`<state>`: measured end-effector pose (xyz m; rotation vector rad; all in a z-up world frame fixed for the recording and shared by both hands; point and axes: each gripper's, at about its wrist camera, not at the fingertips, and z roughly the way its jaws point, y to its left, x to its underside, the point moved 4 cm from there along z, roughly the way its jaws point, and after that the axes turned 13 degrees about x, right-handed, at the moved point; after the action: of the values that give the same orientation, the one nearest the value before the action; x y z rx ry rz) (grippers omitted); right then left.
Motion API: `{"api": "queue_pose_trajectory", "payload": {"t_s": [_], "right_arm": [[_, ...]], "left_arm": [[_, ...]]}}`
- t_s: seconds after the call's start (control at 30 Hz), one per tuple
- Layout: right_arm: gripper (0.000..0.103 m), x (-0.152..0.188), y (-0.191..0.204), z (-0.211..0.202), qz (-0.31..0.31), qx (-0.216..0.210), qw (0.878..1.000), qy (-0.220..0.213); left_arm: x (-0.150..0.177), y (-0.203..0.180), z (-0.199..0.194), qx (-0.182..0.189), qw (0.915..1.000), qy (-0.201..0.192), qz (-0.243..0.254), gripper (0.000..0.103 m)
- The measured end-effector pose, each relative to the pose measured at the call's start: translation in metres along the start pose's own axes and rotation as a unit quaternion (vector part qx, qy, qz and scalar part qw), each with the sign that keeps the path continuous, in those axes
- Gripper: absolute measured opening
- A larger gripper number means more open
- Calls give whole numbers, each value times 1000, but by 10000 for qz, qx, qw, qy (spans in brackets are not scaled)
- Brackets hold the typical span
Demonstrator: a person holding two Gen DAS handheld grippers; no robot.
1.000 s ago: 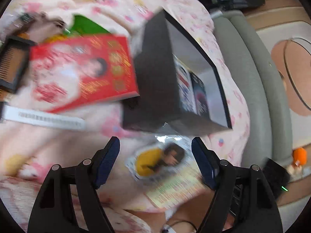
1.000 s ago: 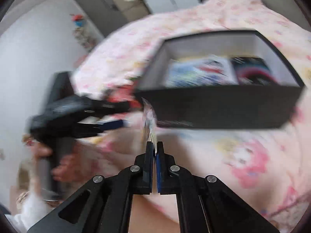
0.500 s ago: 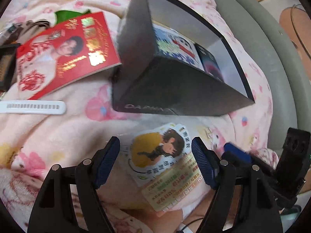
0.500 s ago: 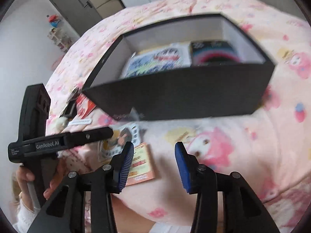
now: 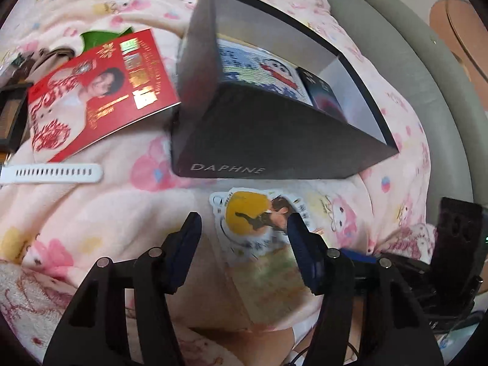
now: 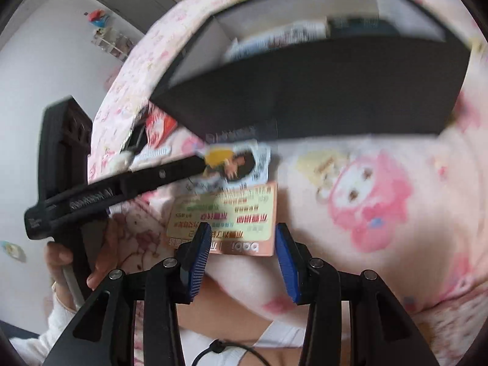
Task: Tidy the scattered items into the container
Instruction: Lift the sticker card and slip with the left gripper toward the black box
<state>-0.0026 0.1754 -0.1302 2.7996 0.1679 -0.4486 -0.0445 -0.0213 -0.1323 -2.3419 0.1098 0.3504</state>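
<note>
Two grippers show, and both have wide jaws that hold nothing. The left gripper [image 5: 244, 228] has the cartoon sticker pack [image 5: 256, 218] between its jaws, on the pink blanket [image 5: 91, 213]. Only the left view shows one red booklet [image 5: 97, 94], one white strap [image 5: 52, 173] and one green piece [image 5: 97, 37], all ahead and left of the jaws. Only the right view shows the pack's orange card end [image 6: 225, 216] just ahead of the right gripper [image 6: 242, 254], and the hand [image 6: 76, 262] on the other tool. The black box [image 5: 274, 140] sits just past the pack, open on top, with two flat things inside. Bare blanket lies right of the right jaws.
</note>
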Motion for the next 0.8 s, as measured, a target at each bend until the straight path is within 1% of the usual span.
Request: {"api": "queue_pose_trajectory", "payload": {"t_s": [0.03,0.1,0.13,0.17,0.2,0.23,0.27,0.3,0.33,0.37,0.4,0.43,0.5,0.53,0.6,0.67,0.73,0.8], "right_arm": [[40,-5,-1,-1,-55,176,9998,-113],[40,-13,-4,9,-283,574,9979,-83],[40,-17,-6,17,-395,879,9953,-46],[40,-20,-6,21,-432,982,9942,-46],[40,-22,-6,27,-445,935,9946,-38],[40,-23,-4,33,-423,741,9964,11],[37,-23,-5,37,-395,620,9973,50],[31,-21,-6,43,-350,592,9976,67],[27,-19,-7,42,-337,599,9976,4],[19,-18,-6,37,-376,525,9979,-60],[16,-17,0,30,-441,328,9984,-131],[16,-13,6,22,-486,177,9985,-186],[16,-12,12,4,-588,193,9971,-448],[16,-11,14,-7,-601,188,9961,-612],[16,-15,13,-29,-479,27,9951,-863],[16,-21,3,-55,-377,-115,9934,-1076],[16,-31,-8,-75,-280,-253,9918,-1225],[16,-45,-15,-84,-163,-392,9909,-1274]], "left_arm": [[1,5,0,-12,9999,40,-139,62],[1,6,7,-101,9995,131,-284,62],[2,7,13,-210,9989,256,-317,62],[4,10,8,-299,9984,357,-320,62],[5,10,12,-392,9977,462,-304,62],[6,9,18,-465,9968,597,-250,62],[6,7,19,-491,9966,624,-207,62],[6,5,19,-503,9968,593,-166,62],[6,1,16,-430,9975,557,-80,61],[7,-6,14,-296,9983,510,8,55],[8,-12,11,-126,9988,457,116,54],[9,-20,6,-80,9990,358,267,54],[9,-32,-1,-65,9988,259,419,54],[9,-37,-4,-65,9989,224,409,53],[5,-49,-11,39,9994,73,349,53],[-3,-67,-23,134,9989,-88,451,47],[-12,-85,-37,180,9976,-204,644,44],[-21,-105,-34,197,9961,-315,804,44]]}}
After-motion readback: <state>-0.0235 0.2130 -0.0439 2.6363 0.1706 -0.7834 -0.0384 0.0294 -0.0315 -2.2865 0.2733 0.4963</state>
